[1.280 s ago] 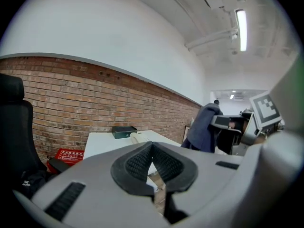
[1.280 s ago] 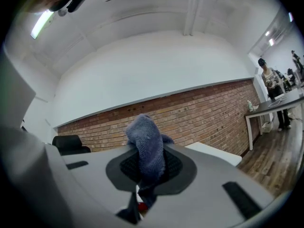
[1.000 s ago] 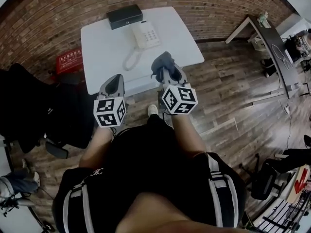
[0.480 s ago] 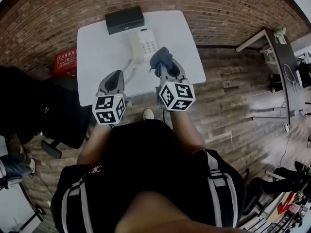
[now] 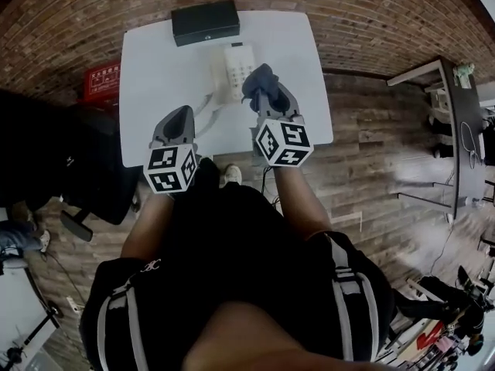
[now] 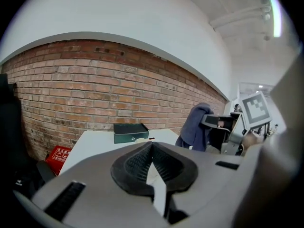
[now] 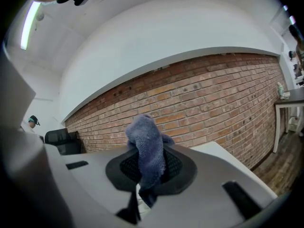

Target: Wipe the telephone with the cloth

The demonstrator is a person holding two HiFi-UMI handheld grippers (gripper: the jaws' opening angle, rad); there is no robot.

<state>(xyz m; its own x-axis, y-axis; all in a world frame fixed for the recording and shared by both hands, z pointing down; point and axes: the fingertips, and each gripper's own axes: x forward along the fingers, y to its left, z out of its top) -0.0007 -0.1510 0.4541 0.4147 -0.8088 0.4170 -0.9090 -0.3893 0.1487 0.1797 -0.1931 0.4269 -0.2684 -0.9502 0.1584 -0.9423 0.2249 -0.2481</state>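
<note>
A white telephone (image 5: 234, 66) lies on the white table (image 5: 155, 76), its coiled cord (image 5: 204, 105) trailing toward the front edge. My right gripper (image 5: 267, 97) is shut on a blue-grey cloth (image 5: 259, 78), held just right of the telephone's near end. In the right gripper view the cloth (image 7: 145, 146) bunches up out of the jaws of the right gripper (image 7: 148, 164). My left gripper (image 5: 181, 119) hovers over the table's front edge, left of the cord, shut and empty. The left gripper view shows the left gripper (image 6: 152, 148) and the cloth (image 6: 194, 125) to its right.
A black box (image 5: 205, 22) stands at the table's far edge against the brick wall (image 5: 348, 14), also showing as the box (image 6: 130, 132). A red crate (image 5: 100, 79) sits on the floor to the left, by a dark chair (image 5: 46, 168). A desk (image 5: 456, 107) stands far right.
The person has stepped closer to the table. Both grippers moved forward over it; the right one carried the cloth up beside the telephone.
</note>
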